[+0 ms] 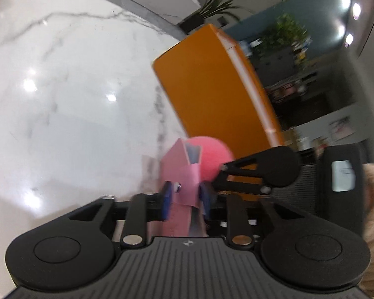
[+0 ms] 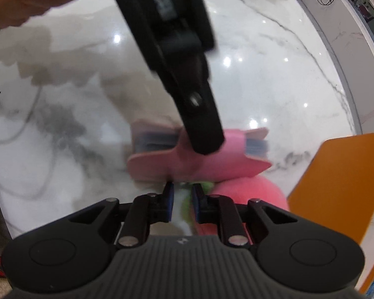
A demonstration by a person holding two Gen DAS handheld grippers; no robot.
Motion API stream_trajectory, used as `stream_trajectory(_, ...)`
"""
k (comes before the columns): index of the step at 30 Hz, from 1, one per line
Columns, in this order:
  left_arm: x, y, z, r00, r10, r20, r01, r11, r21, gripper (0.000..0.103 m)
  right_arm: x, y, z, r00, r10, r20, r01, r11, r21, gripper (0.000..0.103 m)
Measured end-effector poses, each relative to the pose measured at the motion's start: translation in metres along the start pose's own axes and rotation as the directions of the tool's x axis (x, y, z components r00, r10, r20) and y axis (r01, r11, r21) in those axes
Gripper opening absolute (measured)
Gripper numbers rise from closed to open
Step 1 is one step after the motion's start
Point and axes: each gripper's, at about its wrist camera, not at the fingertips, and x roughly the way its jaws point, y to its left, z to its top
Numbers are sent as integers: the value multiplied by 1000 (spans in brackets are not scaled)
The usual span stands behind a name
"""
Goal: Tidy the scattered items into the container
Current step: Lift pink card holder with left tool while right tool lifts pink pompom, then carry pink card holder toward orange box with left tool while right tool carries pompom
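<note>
I have the left tool (image 1: pixel 185 194) clamped on a pink card case (image 1: pixel 180 174), its blue pads pressing both faces of the case; from the right wrist view the case (image 2: pixel 199 159) hangs above the marble desk (image 2: pixel 274 79) with cards showing at its open ends. The right tool (image 2: pixel 182 199) is drawn in tight, and something green and white (image 2: pixel 187 201) sits between its pads; I judge it is gripping that, though blur keeps me from naming it. A pink ball (image 2: pixel 251 191) lies just beside, under the case; the orange container (image 1: pixel 207 87) stands close beyond it.

To do this step well, I would carry the case level over the container's rim before loosening the left tool; I would keep the two tools from crossing, since they are crowded here; I would lower before releasing so the cards stay in.
</note>
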Motion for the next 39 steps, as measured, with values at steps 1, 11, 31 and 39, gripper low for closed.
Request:
stream_trajectory(1, 4, -4, -1, 999, 47, -5, -46, 999, 28, 35, 1, 2, 0, 1000, 5, 4, -5, 1000, 1, 18)
stream_trajectory(11, 19, -11, -1, 994, 104, -26, -101, 990, 99, 25, 3, 1, -1, 1000, 5, 5, -5, 1000, -5, 22)
stream_trajectory(31, 13, -13, 1, 989, 140, -38, -133, 981, 142, 27, 0, -40, 0, 995, -32, -94, 31, 999, -10, 62)
stream_trajectory(39, 16, -20, -1, 988, 146, -47, -136, 975, 177, 28, 22, -47, 6, 997, -10, -81, 12, 1000, 23, 55)
